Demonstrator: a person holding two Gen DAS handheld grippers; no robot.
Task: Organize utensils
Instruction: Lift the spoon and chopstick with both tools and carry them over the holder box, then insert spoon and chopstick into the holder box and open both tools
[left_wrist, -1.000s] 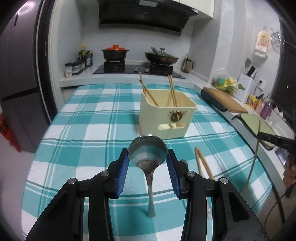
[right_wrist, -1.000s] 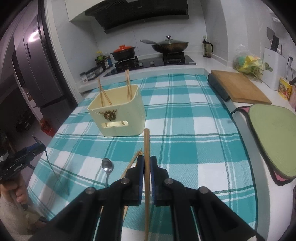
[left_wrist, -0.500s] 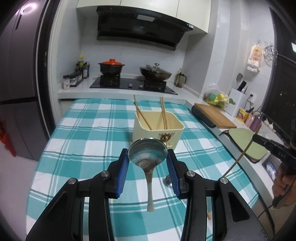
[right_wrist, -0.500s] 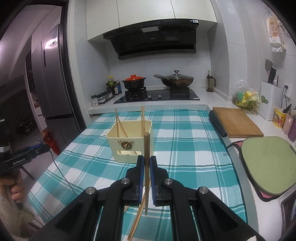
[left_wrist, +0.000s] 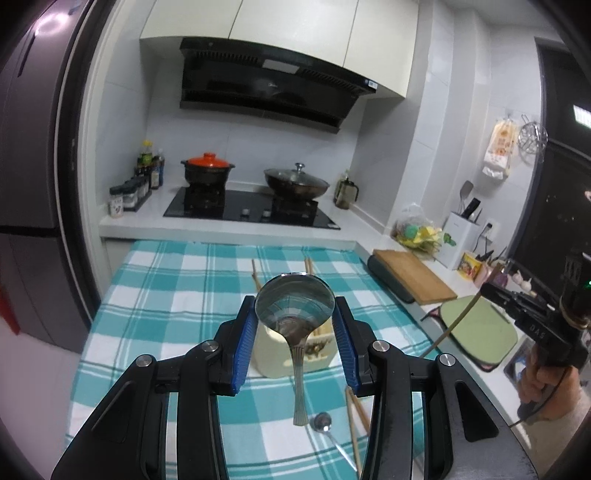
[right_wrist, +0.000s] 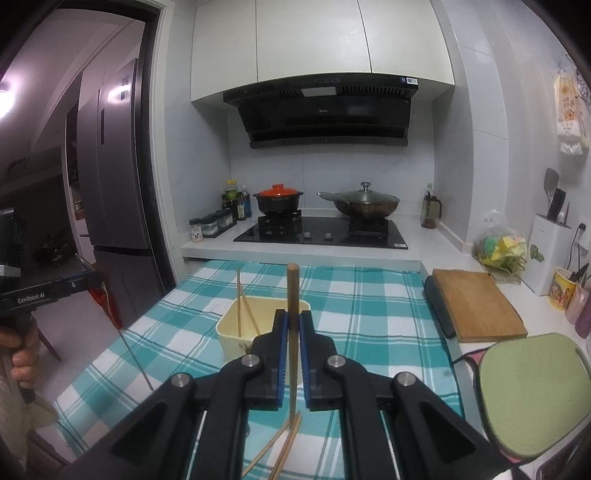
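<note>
Left hand-held gripper (left_wrist: 294, 325) clamps a spoon (left_wrist: 295, 317); right hand-held gripper (right_wrist: 293, 332) pinches a chopstick (right_wrist: 292, 295).
Chopsticks already stand in the bin (right_wrist: 231, 328); a small spoon (left_wrist: 323, 422) and seemingly two chopsticks (right_wrist: 280, 446) remain at 6 o'clock on the table (left_wrist: 166, 280).

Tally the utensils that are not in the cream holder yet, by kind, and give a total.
Spoons: 2 (big spoon in the left tongs, small spoon on the cloth)
Chopsticks: 3 (single chopstick in the right tongs, loose pair on the cloth)
Total: 5
</note>
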